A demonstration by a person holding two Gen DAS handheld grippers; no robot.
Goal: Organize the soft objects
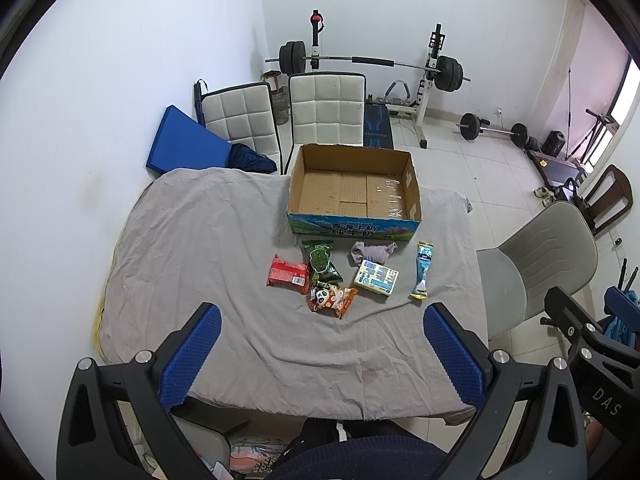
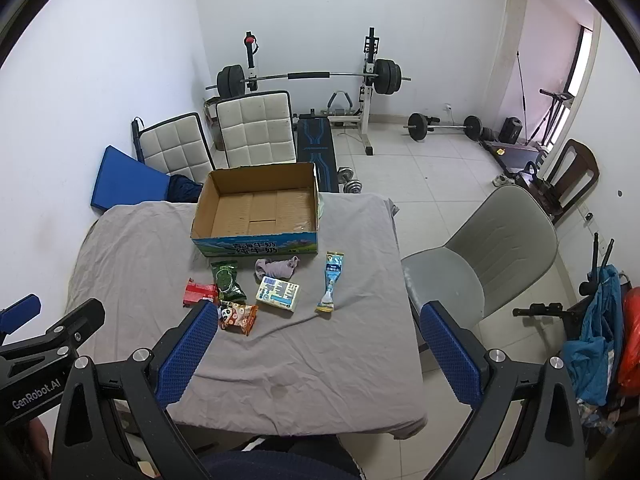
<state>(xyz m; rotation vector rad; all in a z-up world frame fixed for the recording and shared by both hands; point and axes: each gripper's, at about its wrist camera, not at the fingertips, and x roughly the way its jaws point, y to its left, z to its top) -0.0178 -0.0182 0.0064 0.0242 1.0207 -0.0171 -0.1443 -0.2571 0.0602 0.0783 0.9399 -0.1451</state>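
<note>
An empty cardboard box (image 1: 352,188) (image 2: 256,210) stands at the far side of a table covered with a grey cloth (image 1: 192,248) (image 2: 136,248). In front of it lie a red packet (image 1: 287,274) (image 2: 199,293), a green packet (image 1: 321,260) (image 2: 227,280), a panda snack packet (image 1: 331,298) (image 2: 238,317), a purple sock (image 1: 372,252) (image 2: 278,266), a pale yellow packet (image 1: 377,278) (image 2: 278,293) and a blue sachet (image 1: 422,270) (image 2: 331,282). My left gripper (image 1: 322,354) and right gripper (image 2: 316,354) are open and empty, held above the table's near edge.
A grey chair (image 1: 536,264) (image 2: 492,256) stands right of the table. Two white padded chairs (image 1: 320,112) (image 2: 256,132) and a blue mat (image 1: 186,140) are behind it. A barbell rack (image 1: 372,64) and weights sit at the back wall.
</note>
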